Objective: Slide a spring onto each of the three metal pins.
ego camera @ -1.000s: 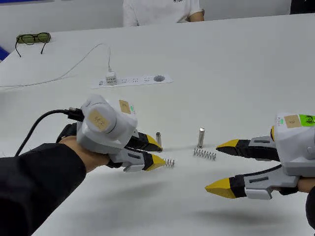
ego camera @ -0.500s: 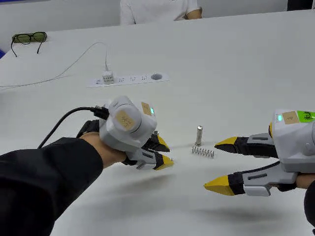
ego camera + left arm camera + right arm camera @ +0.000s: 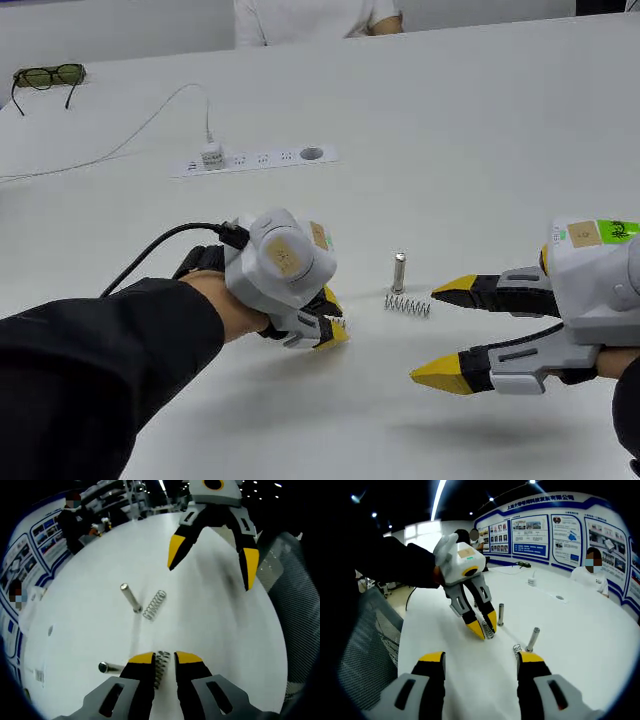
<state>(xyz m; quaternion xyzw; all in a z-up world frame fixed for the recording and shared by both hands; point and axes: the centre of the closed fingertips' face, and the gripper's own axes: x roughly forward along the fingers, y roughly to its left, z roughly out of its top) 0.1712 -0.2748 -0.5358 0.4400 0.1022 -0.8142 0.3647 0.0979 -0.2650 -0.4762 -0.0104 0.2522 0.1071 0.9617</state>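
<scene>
My left gripper (image 3: 332, 322) is shut on a small steel spring (image 3: 161, 664), held between its yellow tips just above the white table; the spring (image 3: 487, 628) also shows in the right gripper view. One upright metal pin (image 3: 113, 667) stands close beside those tips. A second pin (image 3: 398, 272) stands to the right, with a loose spring (image 3: 408, 304) lying at its foot. My right gripper (image 3: 445, 332) is open, level with the table, its tips pointing at the loose spring (image 3: 516, 650) and that pin (image 3: 533, 637).
A white power strip (image 3: 250, 160) with a plugged-in charger and cable lies further back. Glasses (image 3: 45, 75) rest at the far left. A person (image 3: 310, 15) sits at the table's far edge. A black cable (image 3: 160, 250) trails from my left gripper.
My left hand has swung to the right and turned, so its body now covers the nearer pin and the spring it holds. The right gripper has stayed about where it was.
</scene>
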